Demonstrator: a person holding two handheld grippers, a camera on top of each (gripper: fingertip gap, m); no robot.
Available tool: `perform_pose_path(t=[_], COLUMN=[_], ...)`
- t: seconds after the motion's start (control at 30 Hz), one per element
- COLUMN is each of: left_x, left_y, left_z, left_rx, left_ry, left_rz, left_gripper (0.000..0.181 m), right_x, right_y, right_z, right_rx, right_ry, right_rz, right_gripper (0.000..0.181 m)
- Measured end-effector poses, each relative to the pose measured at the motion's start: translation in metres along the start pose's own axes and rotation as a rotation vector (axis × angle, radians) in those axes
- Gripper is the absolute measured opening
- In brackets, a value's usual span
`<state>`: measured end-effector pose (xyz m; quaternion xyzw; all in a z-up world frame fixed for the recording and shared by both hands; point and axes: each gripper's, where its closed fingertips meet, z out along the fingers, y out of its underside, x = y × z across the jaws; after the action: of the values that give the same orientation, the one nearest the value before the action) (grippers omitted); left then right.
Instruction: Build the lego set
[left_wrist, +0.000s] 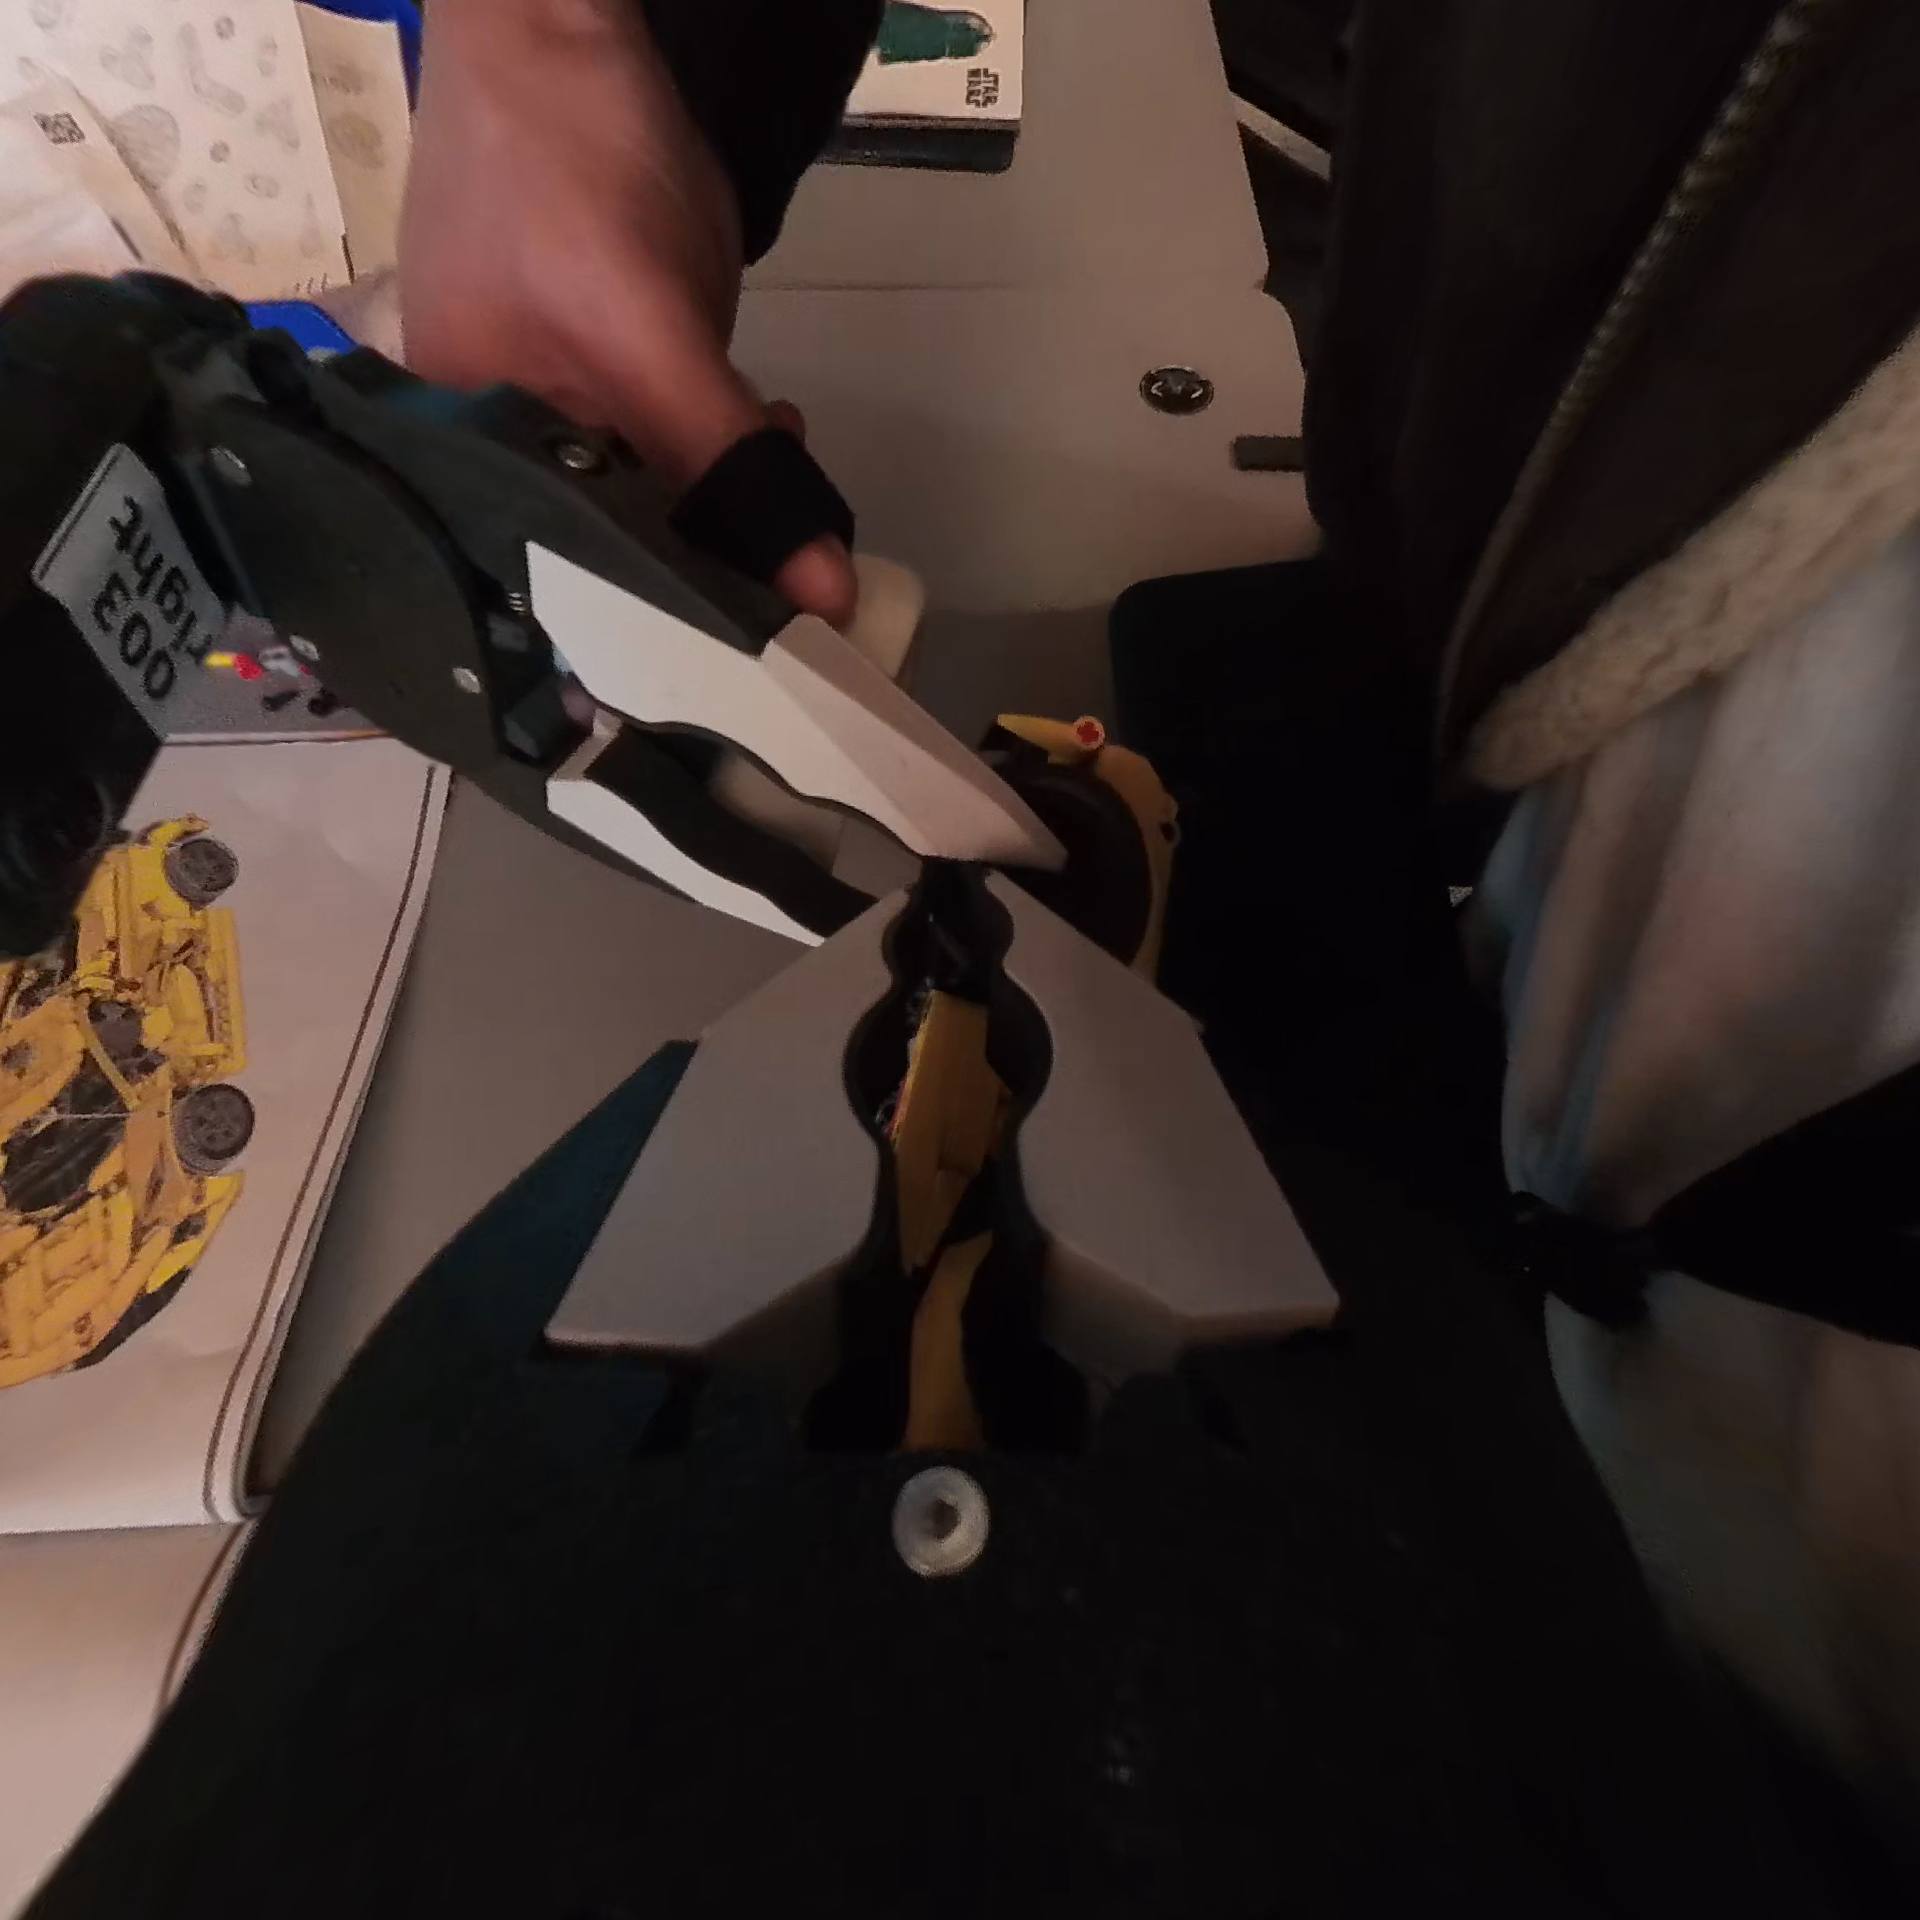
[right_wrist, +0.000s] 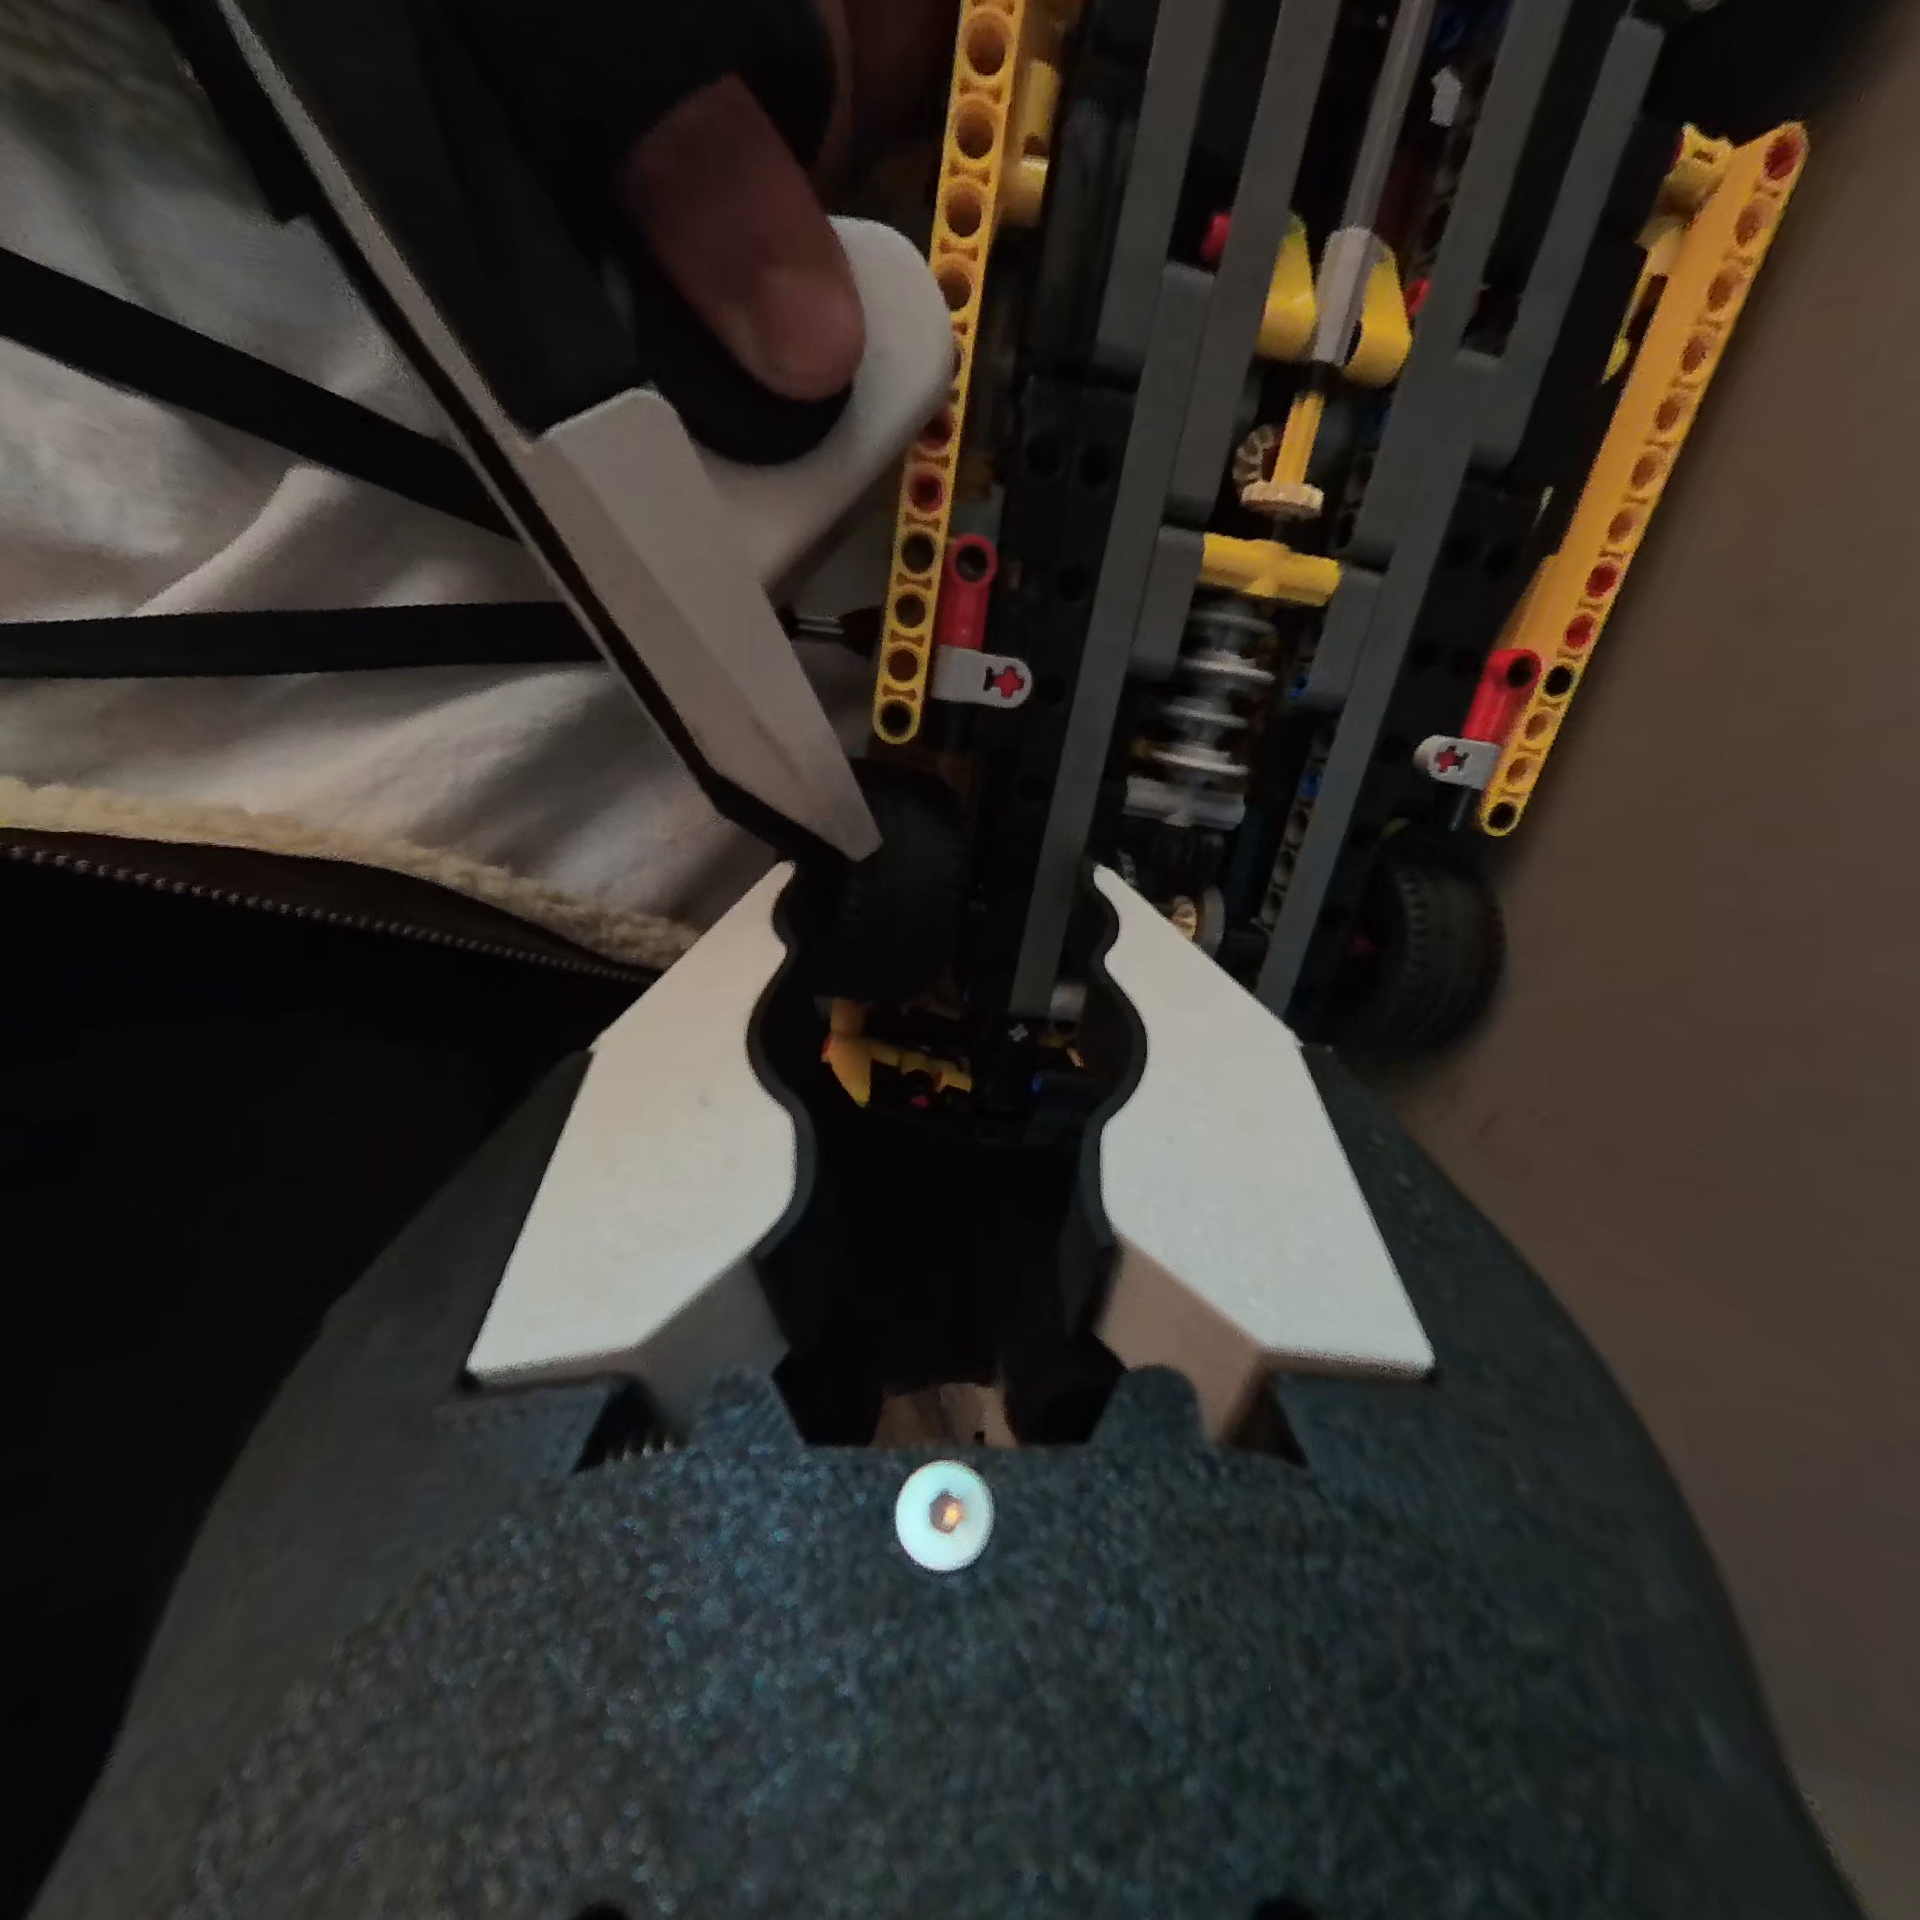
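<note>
The lego car (right_wrist: 1226, 520), a yellow, grey and black chassis, is held up on end with its underside facing the right wrist view. My right gripper (right_wrist: 940, 894) has its jaws around the near end of the car, flanking a black wheel (right_wrist: 914, 862) and a grey beam. My left gripper (left_wrist: 948, 899) is shut, pinching a black part of the car beside that wheel (left_wrist: 1081, 831), with a yellow panel (left_wrist: 951, 1122) showing between its fingers. The left gripper comes in from the upper left in the right wrist view (right_wrist: 857, 842). The right gripper comes in from the left in the left wrist view (left_wrist: 982, 847).
An instruction booklet (left_wrist: 156, 1091) with a yellow car picture lies at the left on the grey table (left_wrist: 1039, 468). Paper sheets (left_wrist: 177, 135) lie at the back left, and small loose pieces (left_wrist: 270, 665) behind the booklet. A person's torso in dark and white clothing (left_wrist: 1662, 727) is close at the right. Both grippers' tips are close together, under 4 cm apart.
</note>
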<state>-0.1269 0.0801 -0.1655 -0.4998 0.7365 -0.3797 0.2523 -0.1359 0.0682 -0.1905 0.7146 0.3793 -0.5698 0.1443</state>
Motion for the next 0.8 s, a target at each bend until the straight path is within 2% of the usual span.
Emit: perform_pose_path(t=[0.1, 0.27, 0.37, 0.43, 0.53, 0.67, 0.73, 0.8], left_x=[-0.004, -0.008, -0.012, -0.009, -0.009, 0.003, 0.002, -0.005], left_y=[-0.001, -0.006, -0.019, -0.026, -0.007, -0.007, -0.007, -0.001], left_z=[0.002, 0.003, -0.009, -0.018, -0.006, -0.001, 0.0, 0.003], left_rx=[-0.004, 0.014, 0.13, 0.187, 0.039, 0.011, 0.012, -0.027], left_ry=[-0.037, -0.028, -0.043, -0.024, -0.016, 0.052, 0.036, 0.007], left_rz=[0.041, 0.029, -0.011, -0.033, -0.032, 0.0, 0.026, 0.024], left_gripper=[0.007, 0.009, 0.031, 0.036, 0.039, 0.03, 0.029, 0.019], right_x=[0.001, 0.001, 0.002, 0.003, 0.003, 0.004, 0.004, 0.005], right_y=[0.0, 0.003, 0.003, 0.003, 0.003, 0.004, 0.003, 0.002], right_z=[-0.004, -0.008, -0.01, -0.011, -0.011, -0.01, -0.011, -0.01], right_rx=[0.03, 0.002, -0.017, -0.032, -0.049, -0.047, -0.037, -0.03], right_ry=[-0.016, -0.026, -0.041, -0.043, -0.018, 0.0, -0.002, -0.007], right_rz=[0.036, -0.029, -0.068, -0.054, -0.058, -0.067, -0.055, -0.035], right_gripper=[0.048, 0.049, 0.049, 0.049, 0.049, 0.049, 0.049, 0.048])
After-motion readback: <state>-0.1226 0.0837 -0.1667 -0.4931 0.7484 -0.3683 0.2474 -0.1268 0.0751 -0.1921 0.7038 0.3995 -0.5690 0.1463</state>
